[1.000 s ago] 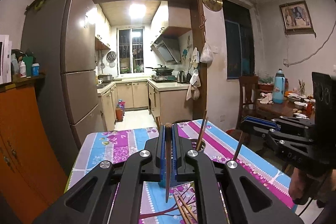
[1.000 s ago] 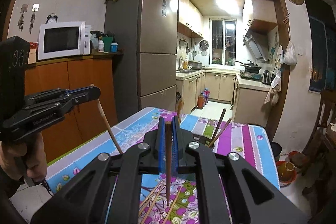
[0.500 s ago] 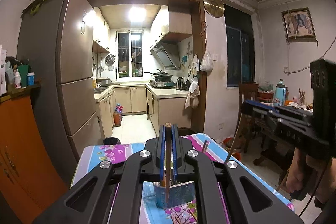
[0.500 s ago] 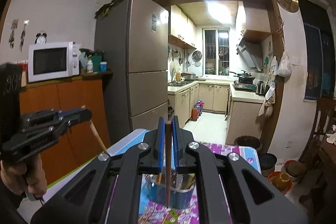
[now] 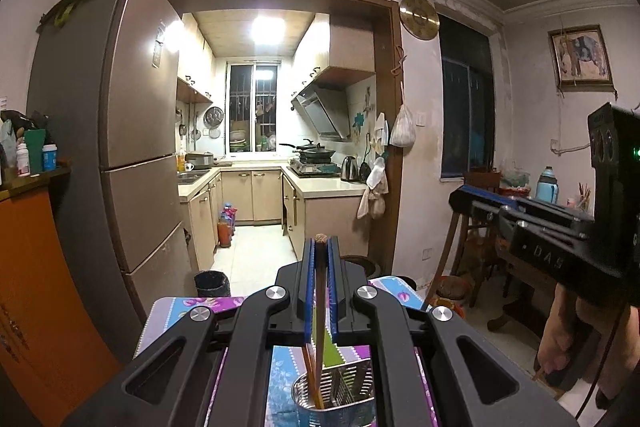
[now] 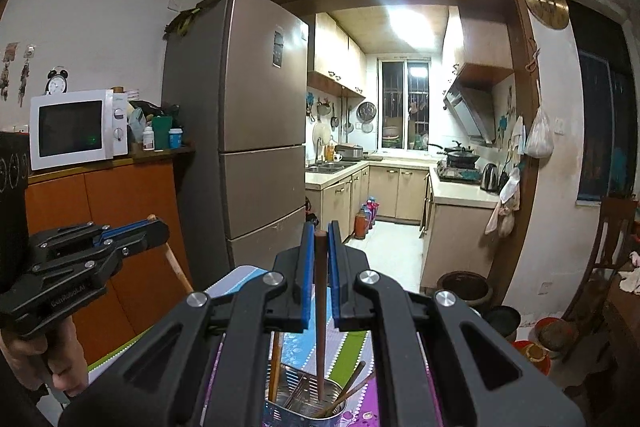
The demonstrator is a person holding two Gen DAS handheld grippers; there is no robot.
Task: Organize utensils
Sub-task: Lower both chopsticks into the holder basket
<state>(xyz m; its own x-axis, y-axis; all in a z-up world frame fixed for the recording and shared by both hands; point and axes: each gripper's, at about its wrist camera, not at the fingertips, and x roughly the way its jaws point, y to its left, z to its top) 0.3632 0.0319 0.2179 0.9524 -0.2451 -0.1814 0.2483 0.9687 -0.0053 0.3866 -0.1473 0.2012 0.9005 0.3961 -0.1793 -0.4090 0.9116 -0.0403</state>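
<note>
My left gripper [image 5: 320, 247] is shut on a brown chopstick [image 5: 320, 307] that stands upright, its lower end inside the metal utensil holder [image 5: 334, 399] below. My right gripper [image 6: 318, 233] has its jaws slightly apart around another brown chopstick [image 6: 320, 307], whose tip reaches into the same holder [image 6: 304, 407]. Whether the pads still touch that chopstick I cannot tell. The holder contains several other chopsticks. Each gripper shows in the other's view: the right one [image 5: 456, 201] and the left one [image 6: 158, 227], with its chopstick [image 6: 176, 263].
The holder stands on a table with a floral striped cloth [image 5: 192, 307]. An orange cabinet [image 6: 120, 211] with a microwave [image 6: 76, 129] and a tall fridge [image 6: 260, 147] are at left. A wooden chair [image 5: 472, 227] and a dining table are at right.
Both grippers tilted up and came over the utensil holder, lowering their chopsticks into it. The right gripper's jaws have parted a little around its chopstick.
</note>
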